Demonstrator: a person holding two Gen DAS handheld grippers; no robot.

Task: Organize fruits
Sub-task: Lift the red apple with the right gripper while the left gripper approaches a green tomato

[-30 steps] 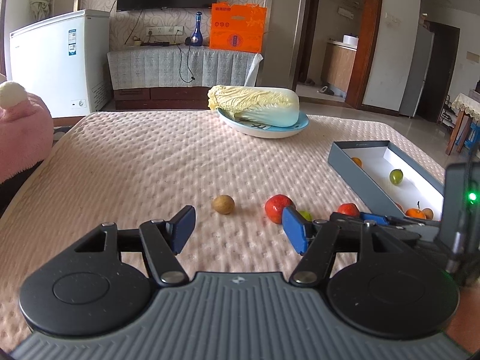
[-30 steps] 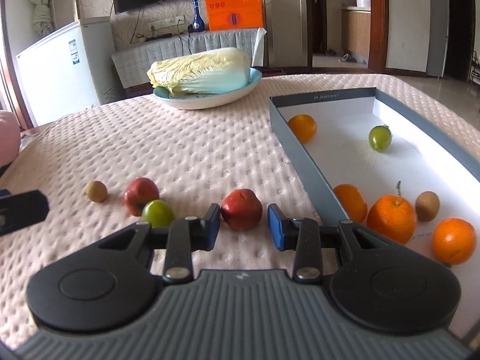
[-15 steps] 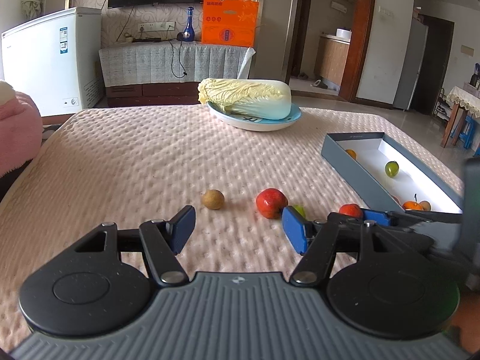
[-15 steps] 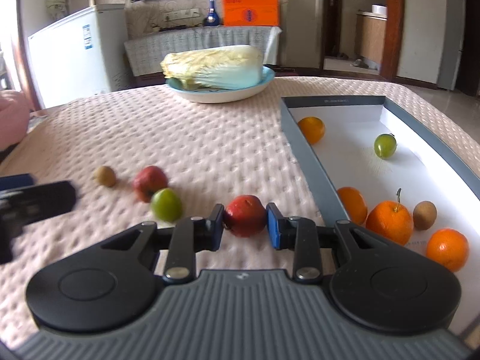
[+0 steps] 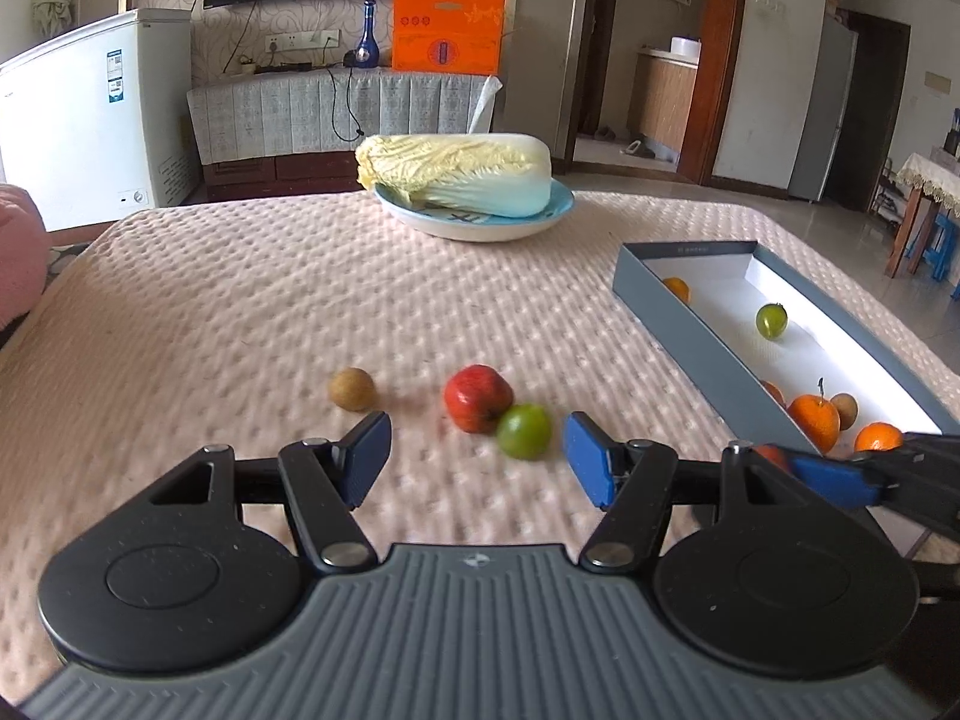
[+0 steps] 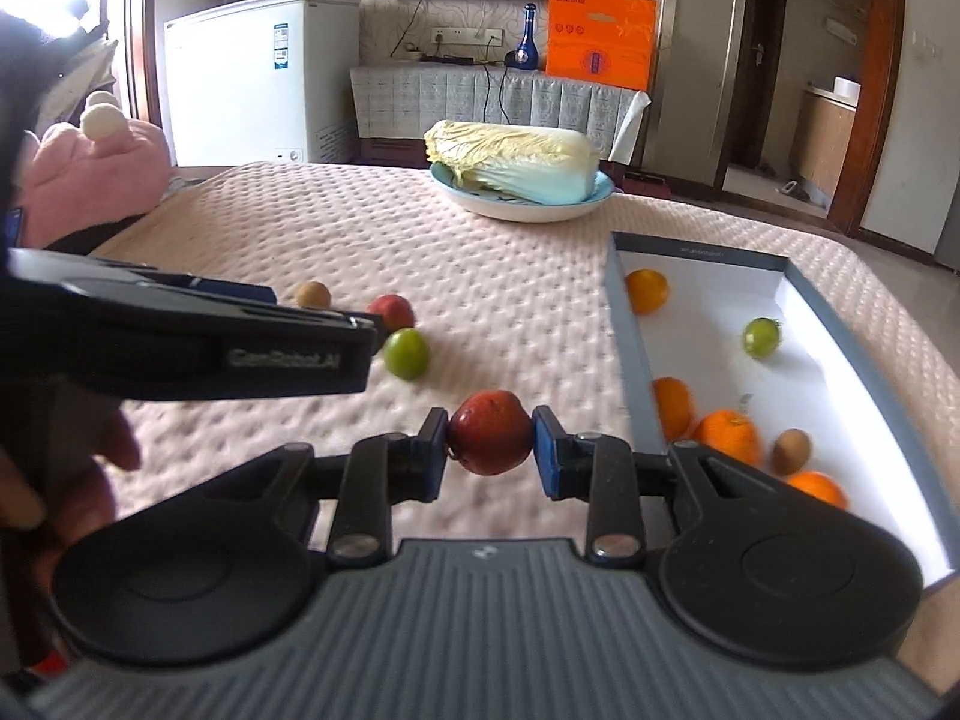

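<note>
We grip the red apple (image 6: 491, 441) in the right gripper (image 6: 489, 450) jaws; the box (image 6: 627, 360) lies just right. Left gripper (image 5: 477, 461) jaws stand open.

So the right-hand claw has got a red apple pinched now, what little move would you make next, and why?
Probably carry it a little to the right, over the grey box wall. The right gripper is clamped on the red apple, apparently clear of the tablecloth, and the box beside it already holds oranges, so that looks like where fruit goes.
</note>
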